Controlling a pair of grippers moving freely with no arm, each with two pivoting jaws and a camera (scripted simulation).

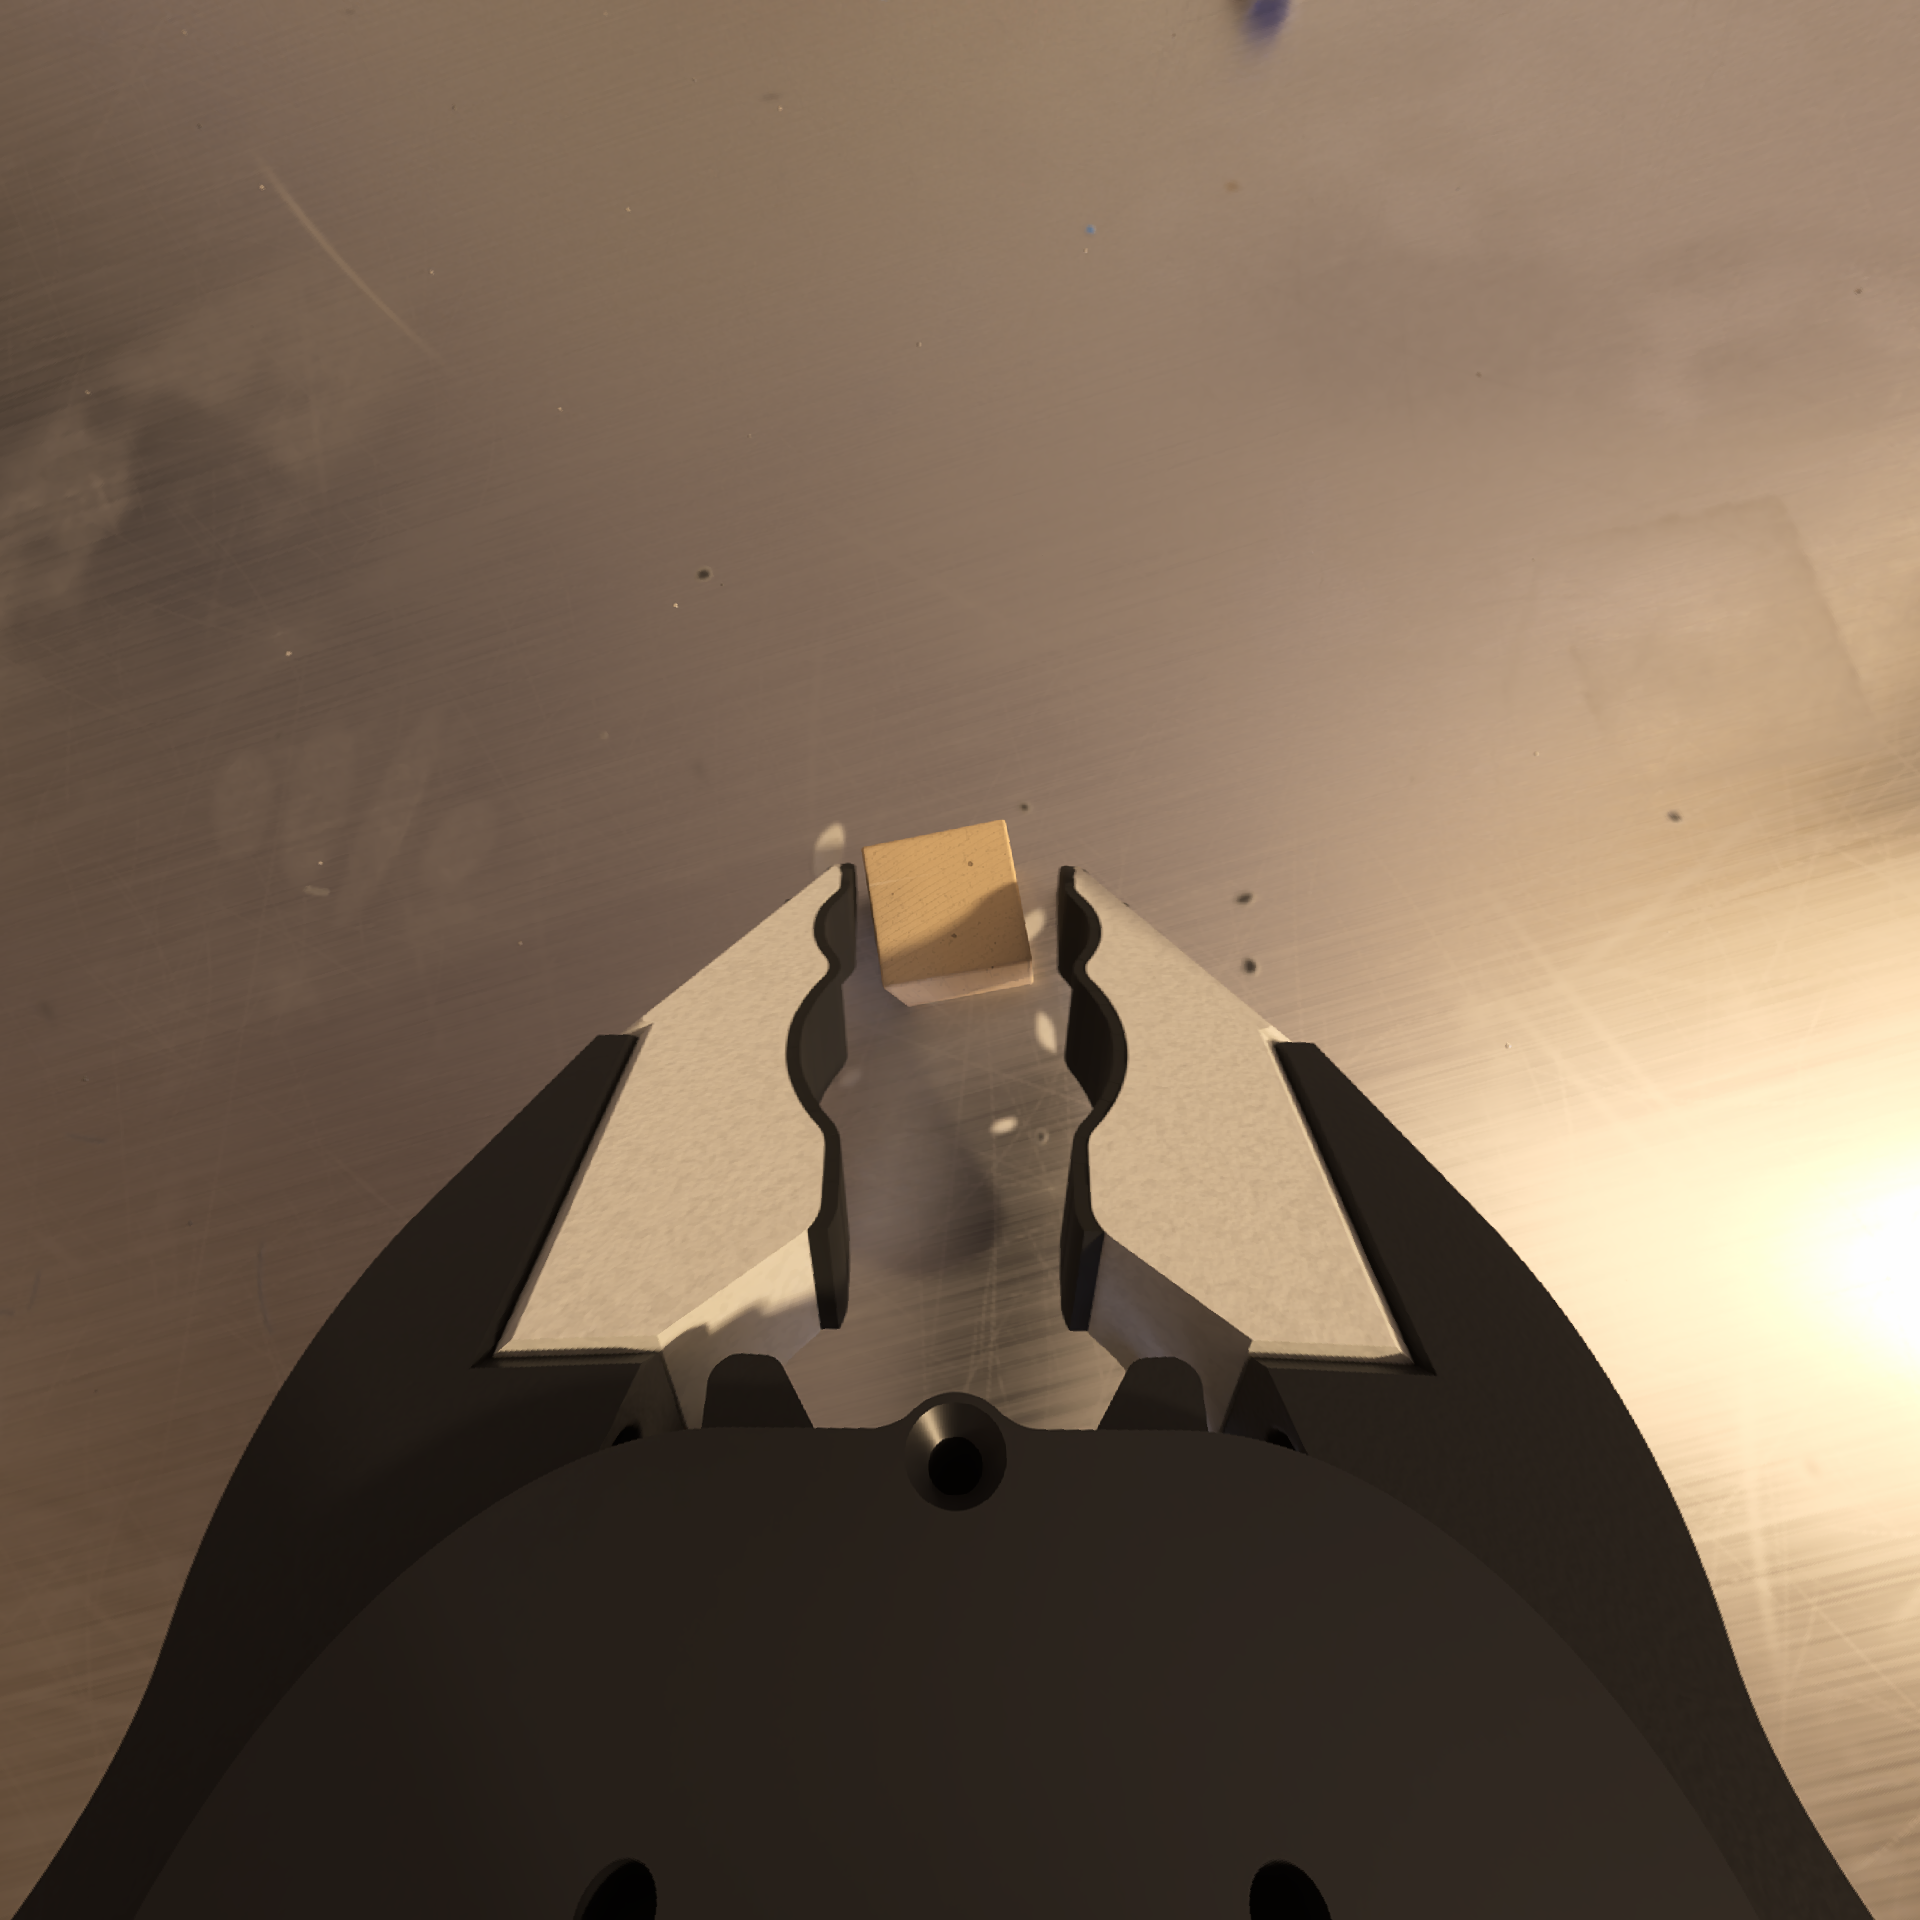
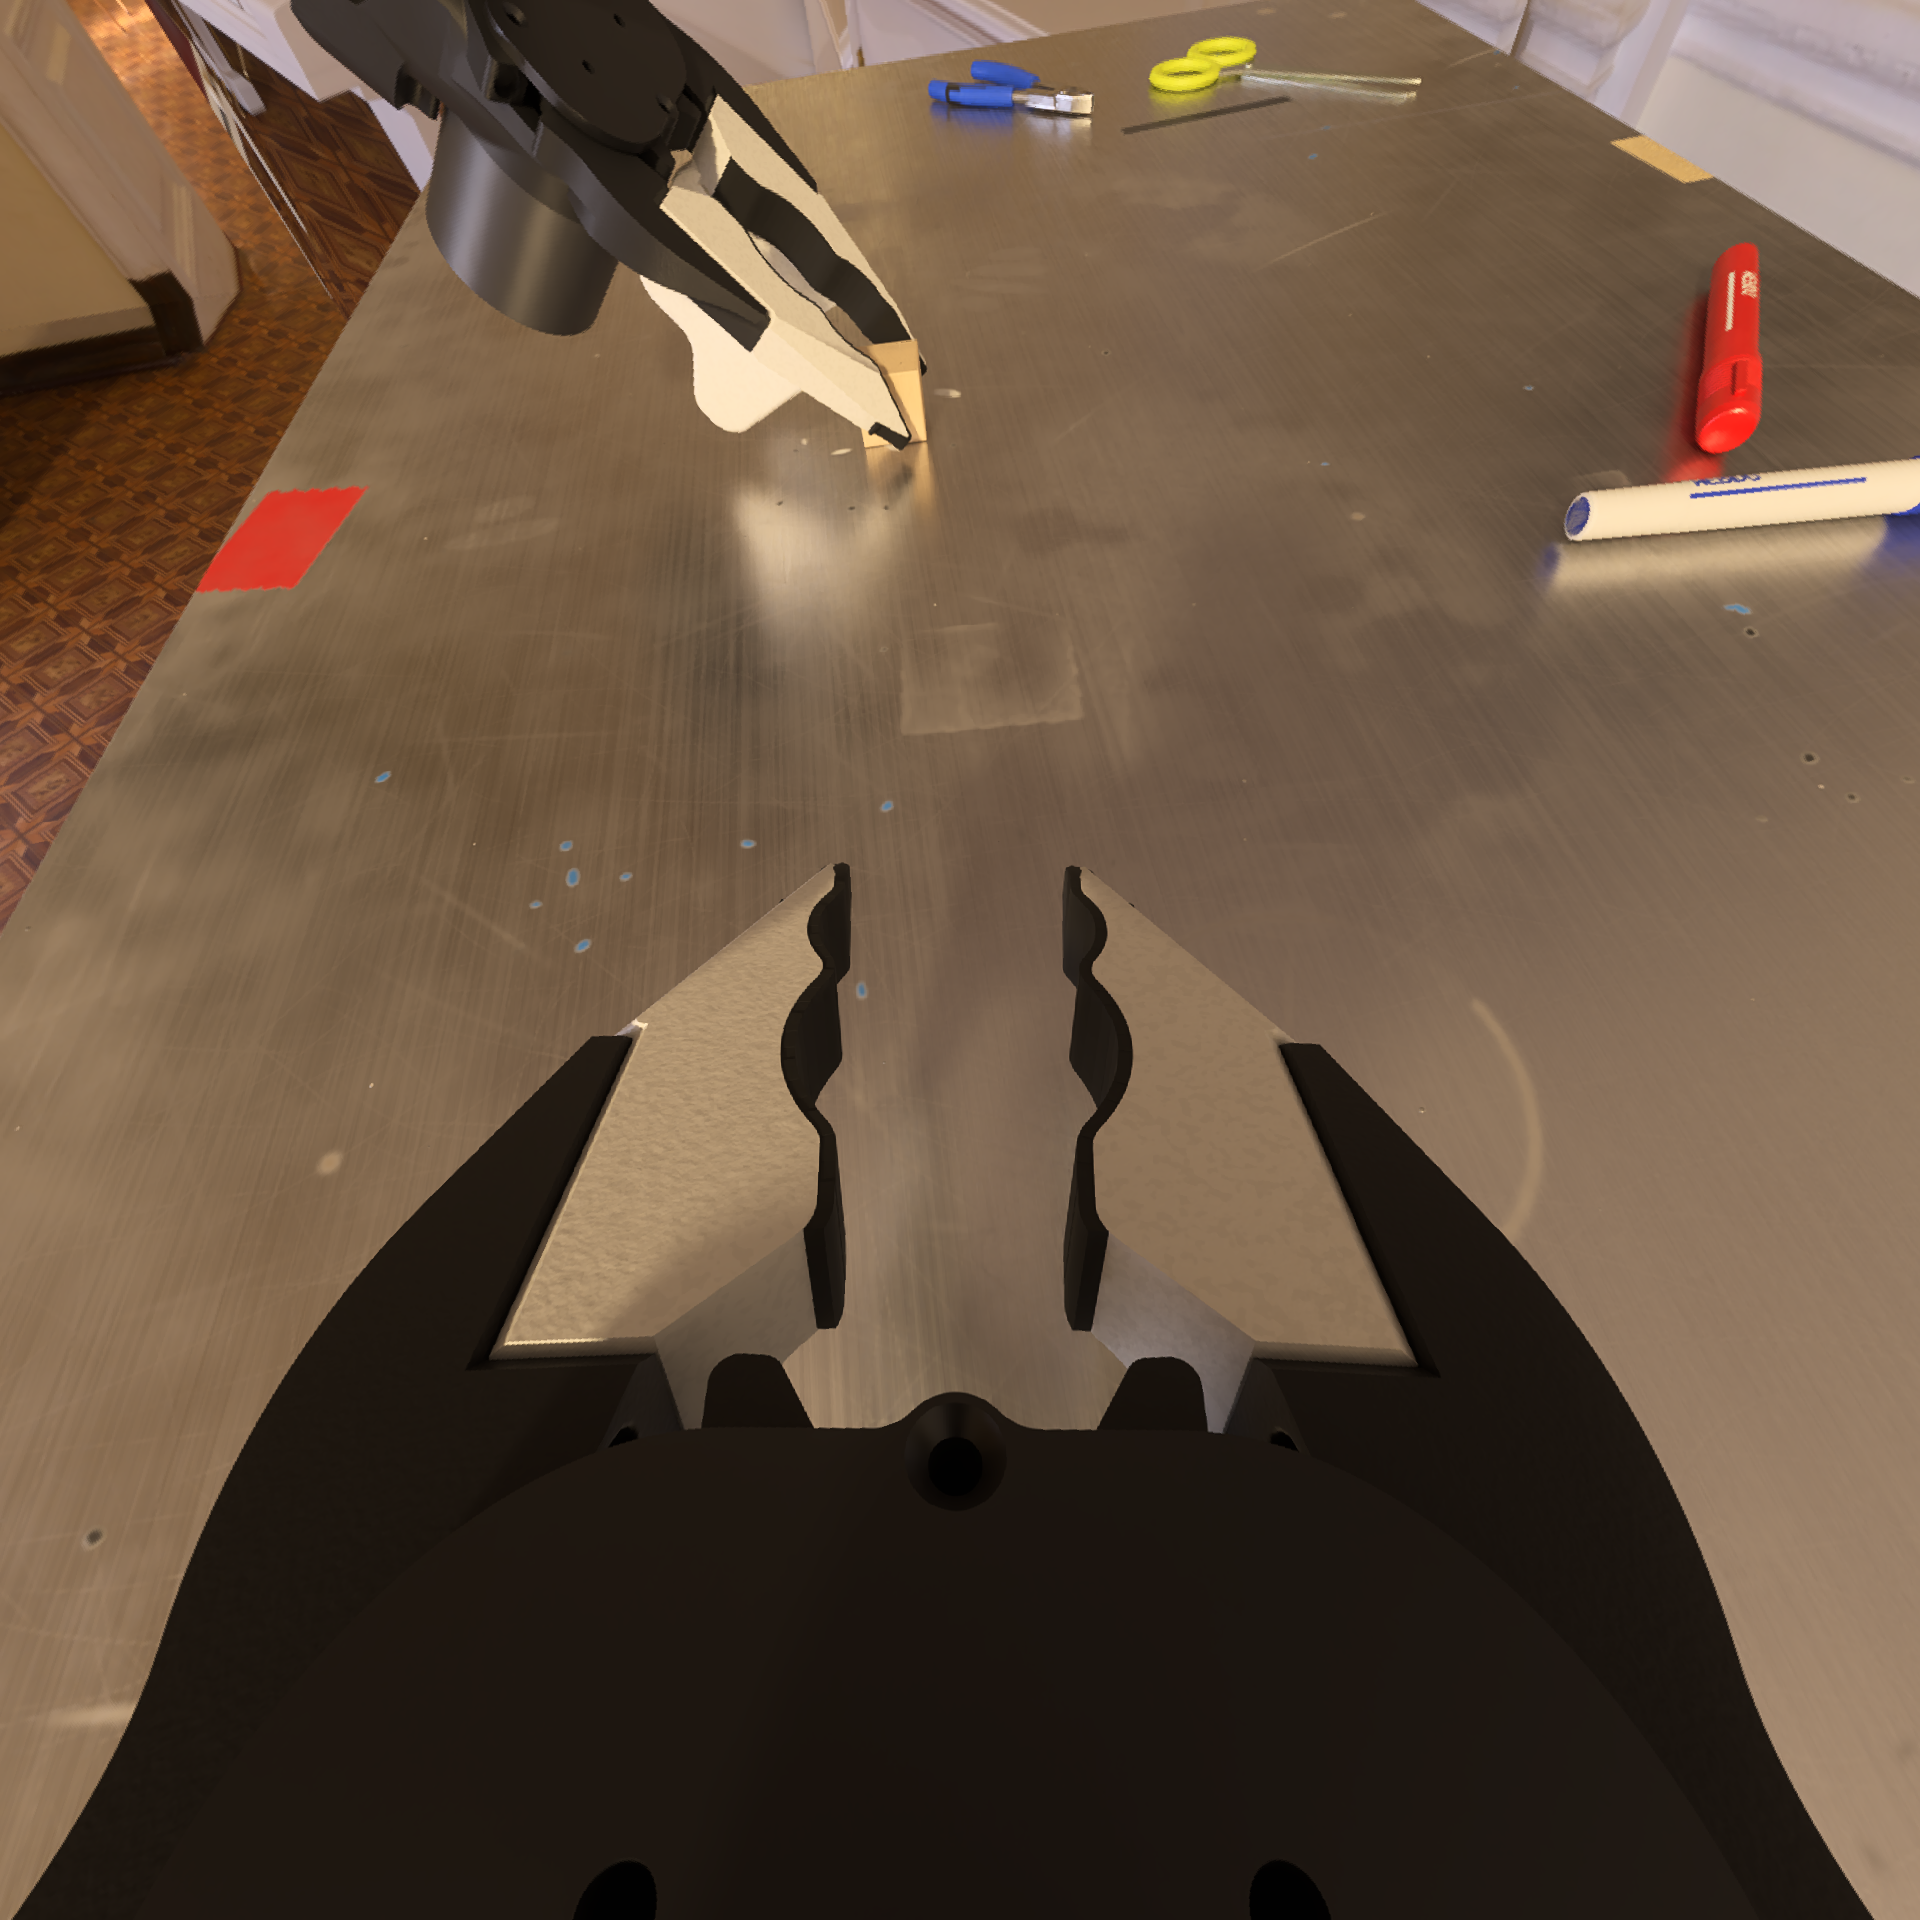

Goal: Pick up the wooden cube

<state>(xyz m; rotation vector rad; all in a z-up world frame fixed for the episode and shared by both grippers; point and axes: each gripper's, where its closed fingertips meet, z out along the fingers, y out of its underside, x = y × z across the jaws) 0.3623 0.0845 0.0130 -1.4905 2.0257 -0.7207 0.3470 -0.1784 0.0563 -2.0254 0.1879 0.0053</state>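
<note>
The left gripper (image 1: 954, 883) tilts steeply down at the metal table (image 1: 1351, 468), fingers apart, with the wooden cube (image 1: 948, 906) on the table between its tips, untouched on both sides. In the right wrist view that gripper (image 2: 894, 421) sits at 12 o'clock and hides most of the cube (image 2: 912, 400). The right gripper (image 2: 956, 883) hovers low and level, fingers spread and empty, a white marker (image 2: 1745, 504) at 2 o'clock cut off by the frame edge.

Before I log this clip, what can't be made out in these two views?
- Wooden cube: in the right wrist view, the left hand-held gripper hides most of it; contact between fingers and cube cannot be judged.
- White marker: its far end is cut off by the right edge in the right wrist view.
- Blue smudge: blurred and cut off by the top edge in the left wrist view.
</note>
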